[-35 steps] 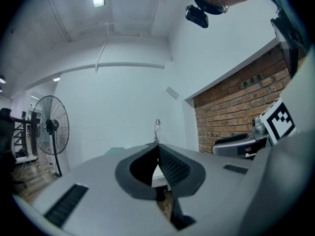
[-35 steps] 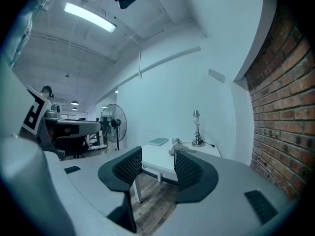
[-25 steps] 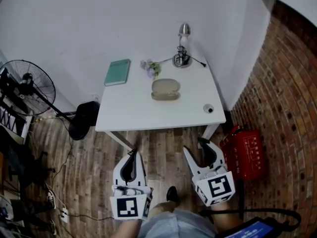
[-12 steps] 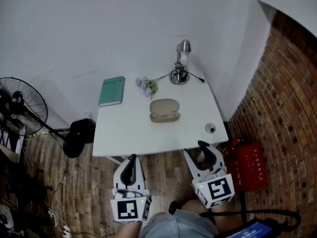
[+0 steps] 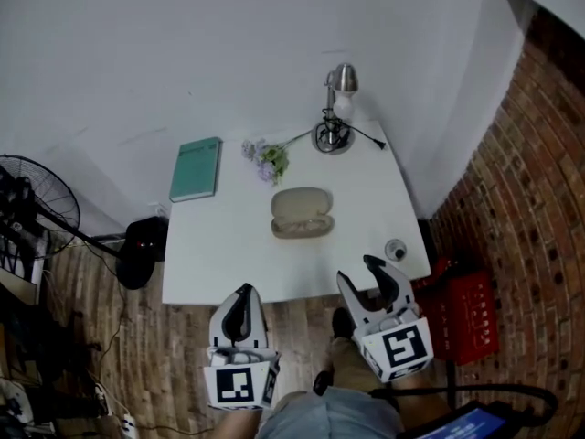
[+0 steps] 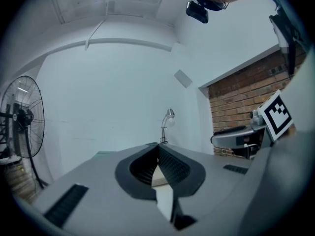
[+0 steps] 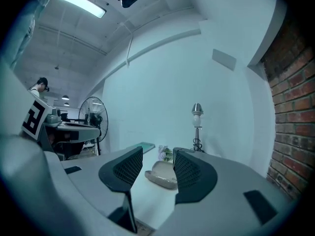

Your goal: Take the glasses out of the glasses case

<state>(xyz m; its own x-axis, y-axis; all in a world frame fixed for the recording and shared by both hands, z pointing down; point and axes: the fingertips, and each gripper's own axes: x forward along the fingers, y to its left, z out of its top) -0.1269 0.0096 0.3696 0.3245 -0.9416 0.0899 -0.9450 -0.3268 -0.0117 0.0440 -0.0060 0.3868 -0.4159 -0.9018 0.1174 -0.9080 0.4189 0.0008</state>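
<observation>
A closed beige glasses case [image 5: 301, 212] lies in the middle of the white table [image 5: 210, 254]; no glasses show. Both grippers hover at the table's front edge, well short of the case. My left gripper [image 5: 242, 294] is shut and holds nothing; in the left gripper view its jaw tips meet [image 6: 158, 147]. My right gripper [image 5: 364, 274] stands open, with a clear gap between its jaws. In the right gripper view the case [image 7: 160, 175] shows through that gap [image 7: 158, 154], farther off on the tabletop.
At the table's back are a desk lamp [image 5: 335, 108], a green book [image 5: 196, 168] and a small bunch of flowers [image 5: 266, 158]. A small round object [image 5: 396, 249] sits near the front right corner. A fan [image 5: 32, 208] stands left, a red crate [image 5: 466, 316] right.
The table has come closer and now reaches the gripper tips; both grippers went from over the floor to the table's front edge. Their jaws look unchanged.
</observation>
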